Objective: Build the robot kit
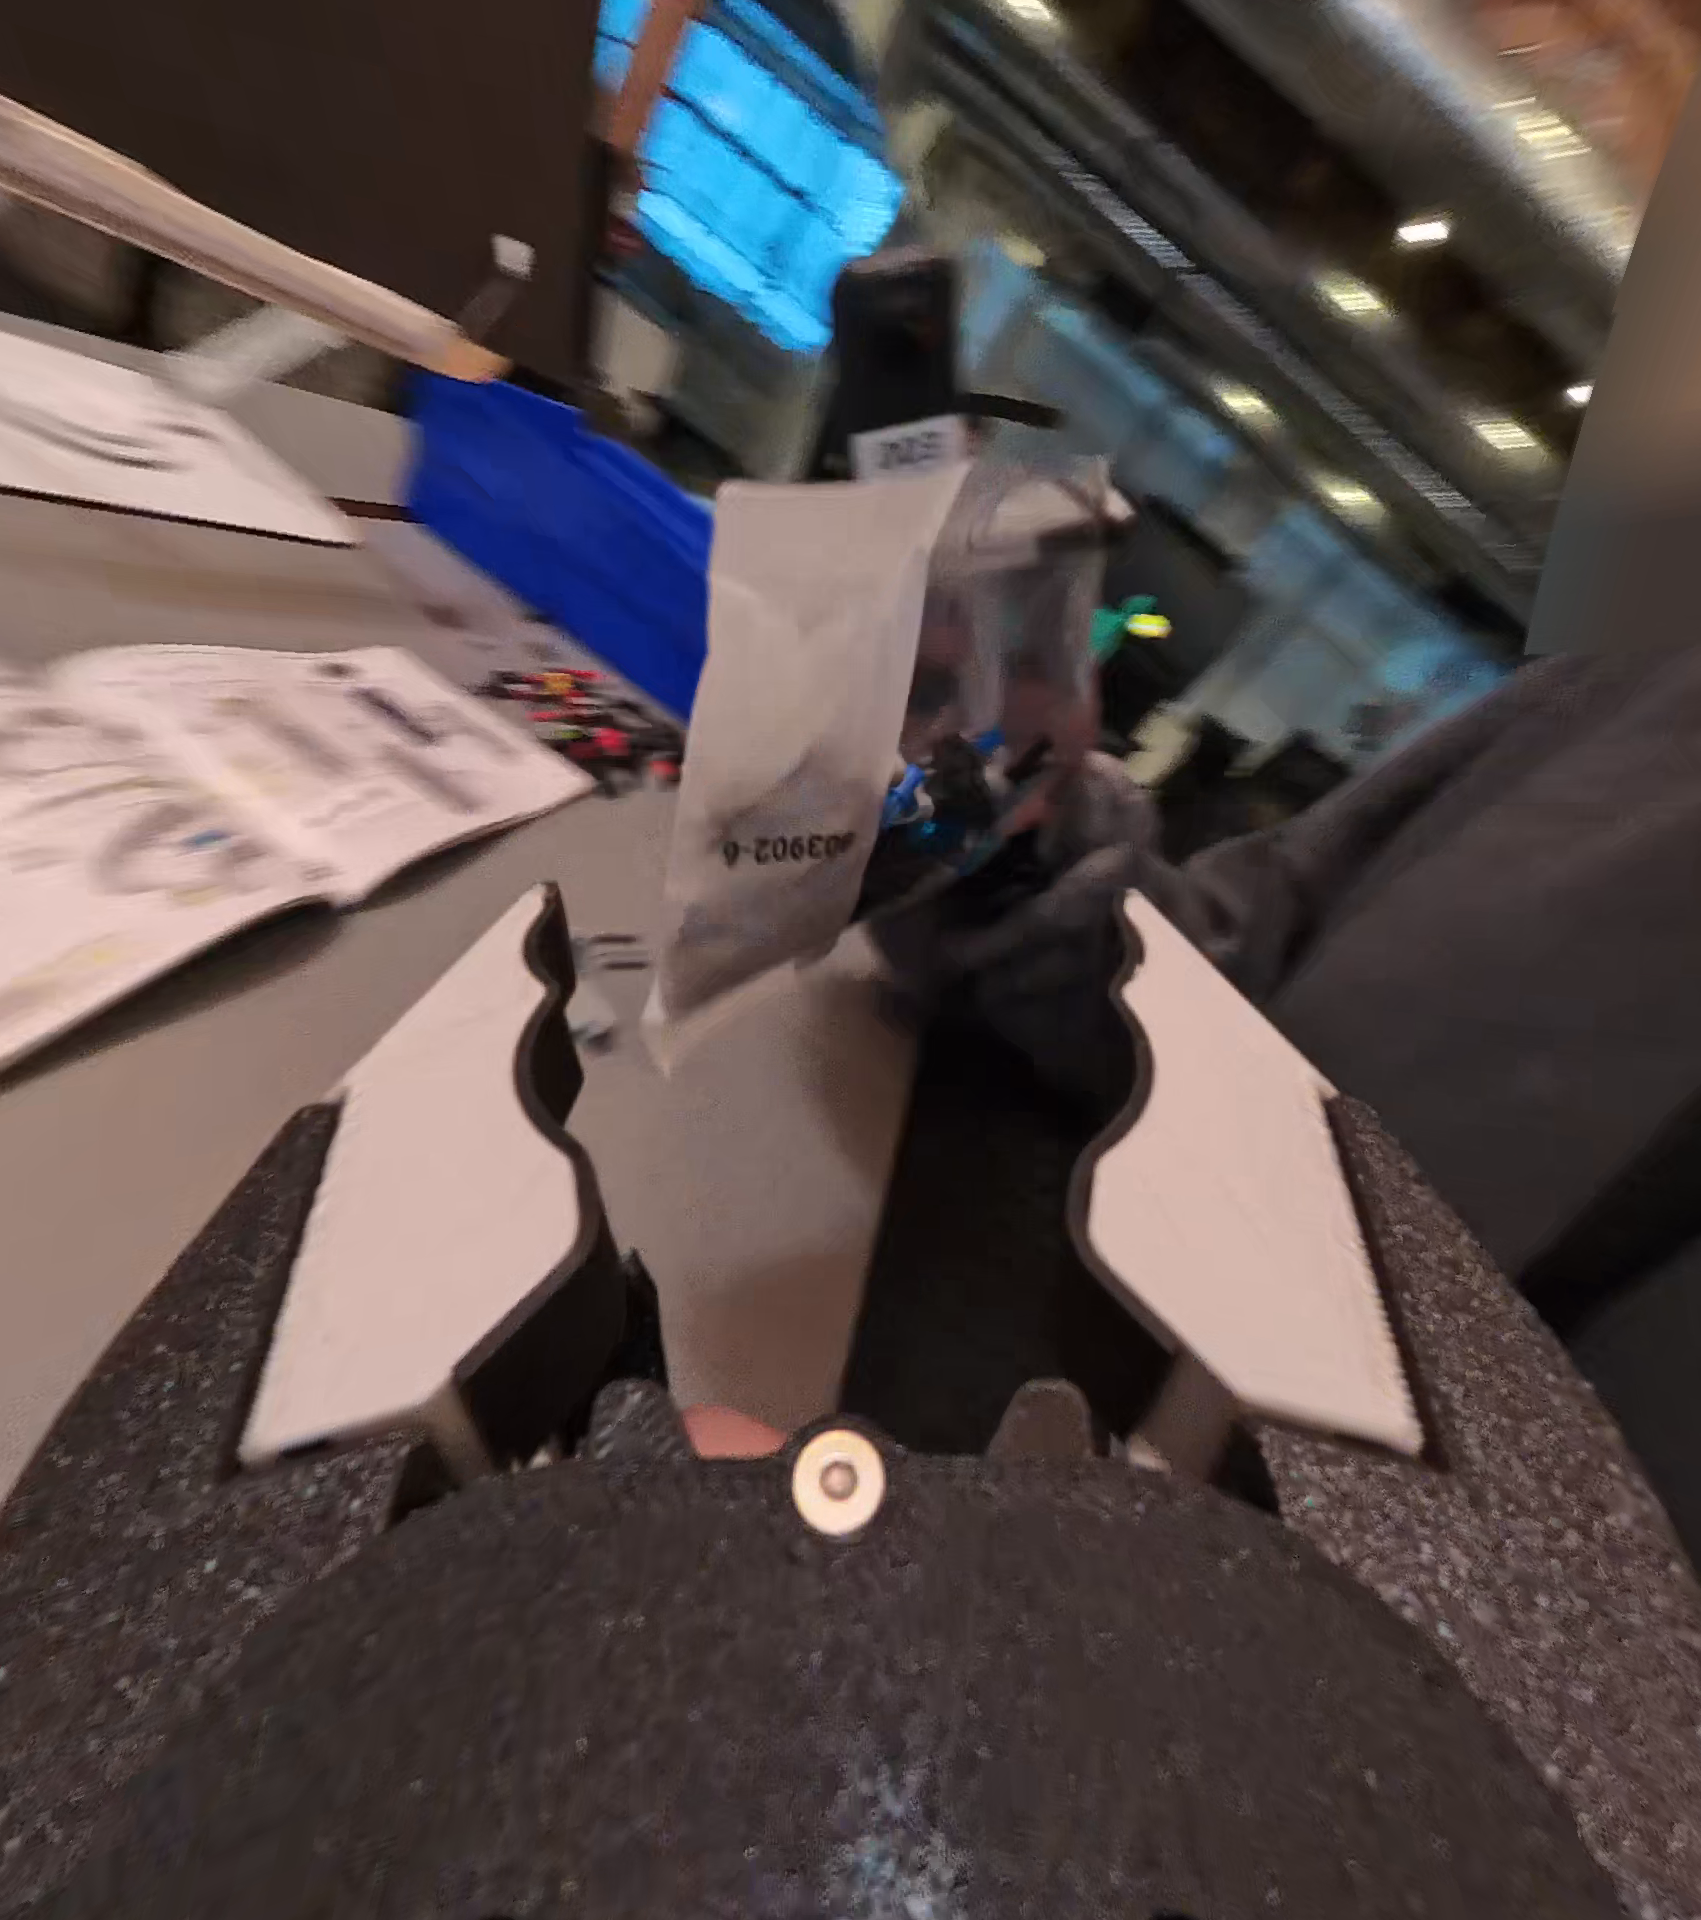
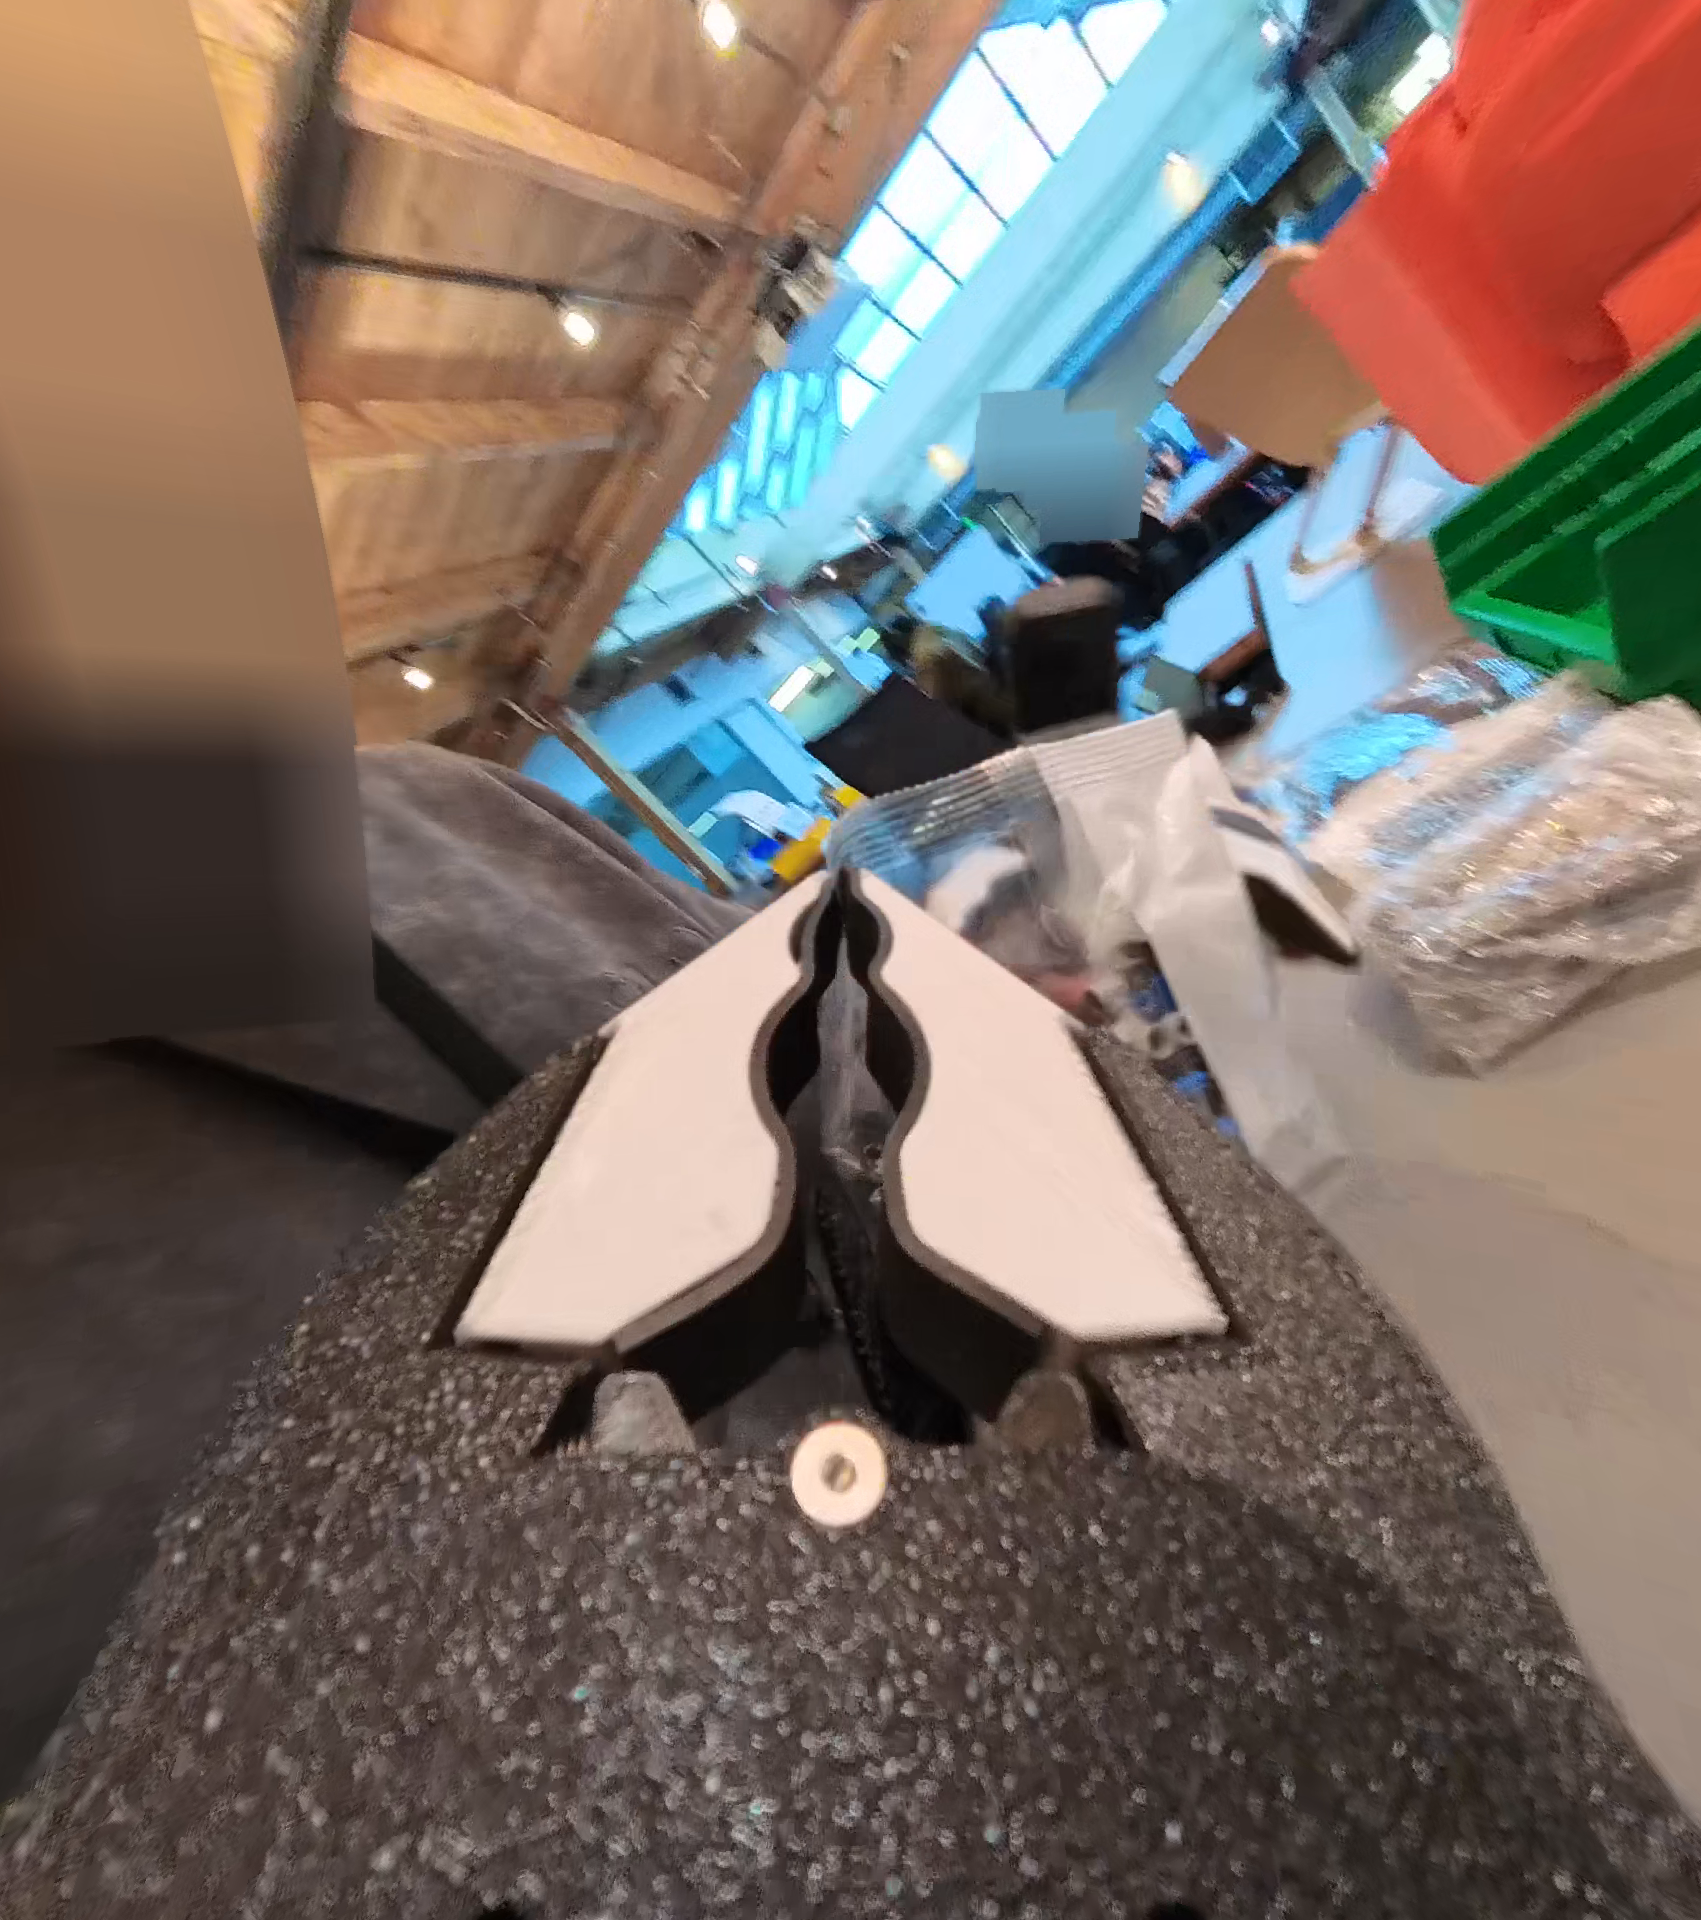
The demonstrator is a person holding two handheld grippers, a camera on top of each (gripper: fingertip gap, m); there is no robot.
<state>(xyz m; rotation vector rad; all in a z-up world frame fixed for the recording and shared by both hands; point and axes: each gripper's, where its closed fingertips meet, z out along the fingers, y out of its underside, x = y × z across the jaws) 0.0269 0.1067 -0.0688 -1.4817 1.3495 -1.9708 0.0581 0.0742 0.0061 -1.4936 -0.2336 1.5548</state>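
Note:
A clear plastic bag (image 1: 804,717) with a white printed panel and small blue and black parts inside hangs just past the tips of my left gripper (image 1: 838,902), over the edge of the grey table (image 1: 98,1247). The left gripper is open wide and empty, and the bag's lower corner dips between its fingers. My right gripper (image 2: 841,896) is shut, with its tips pinched on the crimped edge of the same bag (image 2: 991,805); crinkled plastic shows between its fingers. A white fingertip (image 2: 1293,914), seemingly the left gripper's, shows beyond the bag.
Open instruction booklets (image 1: 202,790) lie on the table at left, with a blue box (image 1: 555,520) and small coloured parts (image 1: 597,717) behind. More clear bags (image 2: 1552,883), a green bin (image 2: 1677,540) and an orange bin (image 2: 1552,208) stand to the right. Dark clothing (image 1: 1500,935) lies below the table edge. Spacing between my two grippers at the tips: around 10 cm.

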